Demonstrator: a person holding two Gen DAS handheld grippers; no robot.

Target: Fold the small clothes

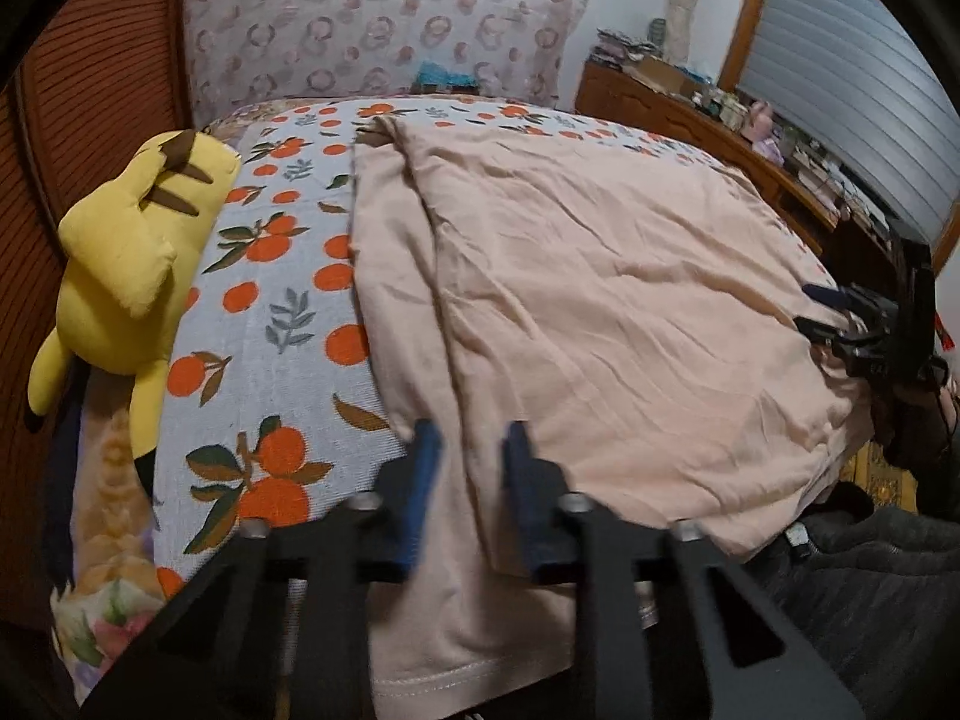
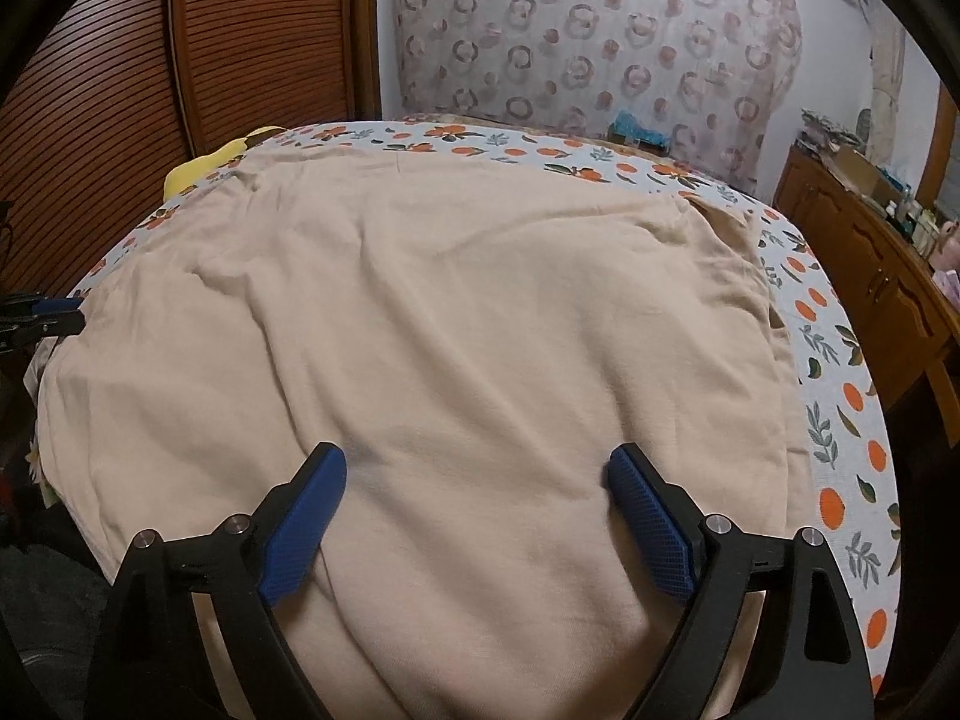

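Beige garment [image 2: 432,324] x1, grippers x2: left [image 1: 471,456] pinching, right [image 2: 477,480] wide

A pale peach-beige garment [image 2: 420,330], plain, lies on a white bedsheet [image 1: 282,312] printed with orange fruits and grey-green leaves. The plush toy [image 1: 132,258] is yellow with brown stripes. The curtain [image 2: 600,30] is white with mauve rings. The gripper fingers [image 2: 303,516] are blue on black, the wardrobe door [image 2: 240,30] reddish-brown and ribbed
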